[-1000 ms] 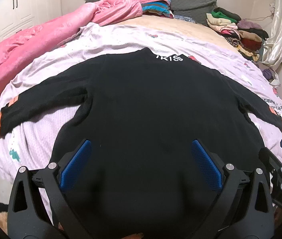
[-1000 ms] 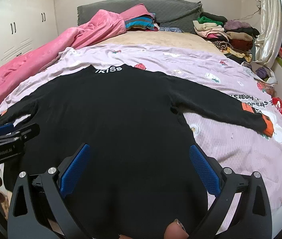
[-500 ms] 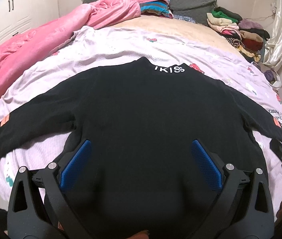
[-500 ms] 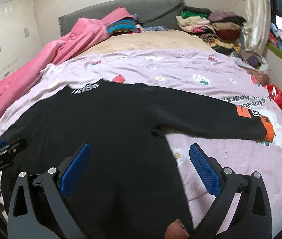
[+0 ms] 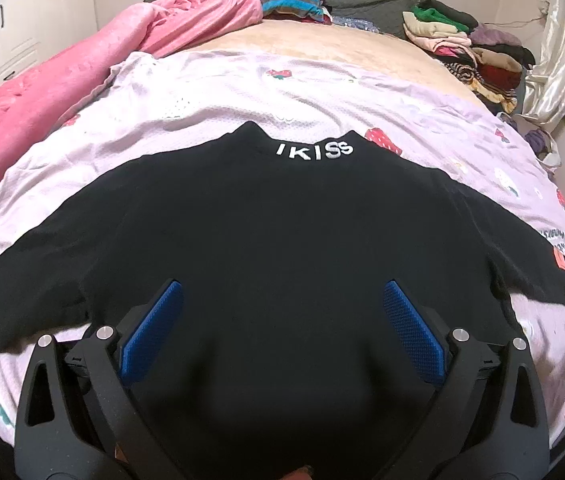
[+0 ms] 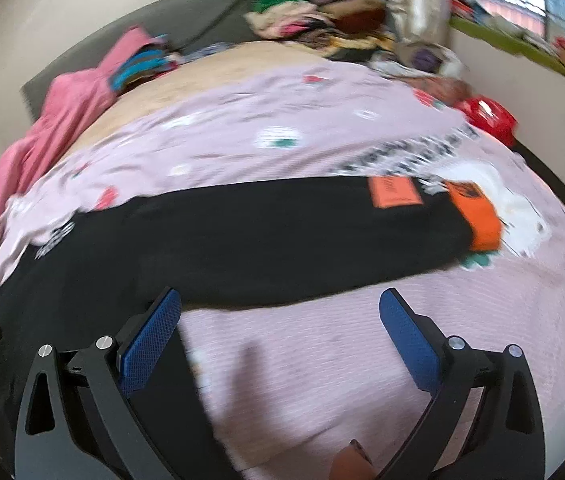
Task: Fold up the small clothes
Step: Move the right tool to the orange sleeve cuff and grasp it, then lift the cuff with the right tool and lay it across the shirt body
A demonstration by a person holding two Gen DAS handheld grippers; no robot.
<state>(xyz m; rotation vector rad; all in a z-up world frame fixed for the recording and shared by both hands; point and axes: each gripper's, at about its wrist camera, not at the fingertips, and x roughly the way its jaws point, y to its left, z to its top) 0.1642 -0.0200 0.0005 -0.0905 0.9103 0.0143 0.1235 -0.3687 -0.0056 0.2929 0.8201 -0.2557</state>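
From the left wrist view, the black long-sleeved knit sweater lies flat and face down on the lilac printed bed sheet, white collar lettering at twelve o'clock and both sleeves spread toward nine and three. The left tool hangs over the hem with its blue-padded jaws spread wide, holding nothing.

From the right wrist view, which is blurred, the right tool is likewise wide open and empty, over bare sheet just below the right sleeve. That sleeve's long axis runs from about nine to two o'clock, ending in an orange cuff at one o'clock. This tool is the nearer one to it, so I judge a sleeve fold inward comes first.

Only this view shows the cuff plainly; only the left view shows the whole body and the pink blanket at ten o'clock.
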